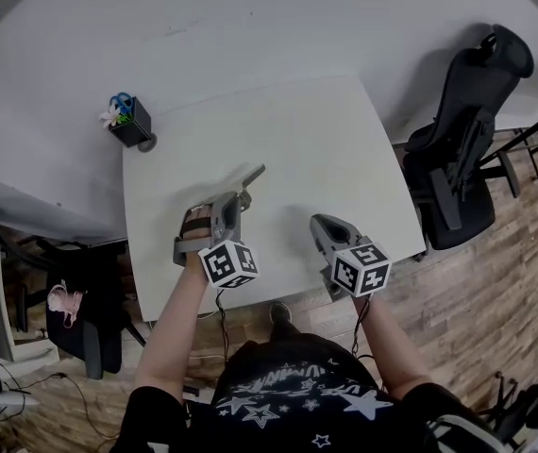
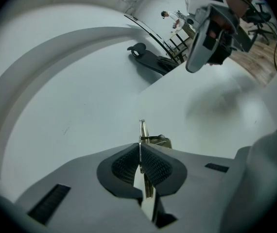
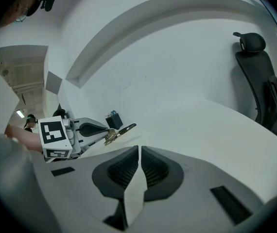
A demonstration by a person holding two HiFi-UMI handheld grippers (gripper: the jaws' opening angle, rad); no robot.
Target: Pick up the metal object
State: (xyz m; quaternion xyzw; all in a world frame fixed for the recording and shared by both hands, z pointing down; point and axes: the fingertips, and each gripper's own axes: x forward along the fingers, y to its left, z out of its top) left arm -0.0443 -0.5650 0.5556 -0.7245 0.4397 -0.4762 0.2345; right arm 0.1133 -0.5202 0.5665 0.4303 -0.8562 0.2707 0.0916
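A thin, flat metal object [image 1: 251,177] sticks out past my left gripper [image 1: 235,199], pointing up and right over the white table [image 1: 297,130]. In the left gripper view the dark ribbed pads [image 2: 124,165] press on the metal object [image 2: 142,130], a narrow strip with a brass-coloured part. I cannot tell whether its far end touches the table. My right gripper [image 1: 318,223] hovers near the table's front right, shut with nothing between its pads [image 3: 155,168]. From the right gripper view the left gripper [image 3: 110,136] and the metal object [image 3: 124,129] show to the left.
A black pen holder [image 1: 130,122] with scissors stands at the table's far left corner. A black office chair [image 1: 465,144] sits beyond the table's right edge, and another dark chair [image 1: 85,324] is at the lower left. Wooden floor lies below the front edge.
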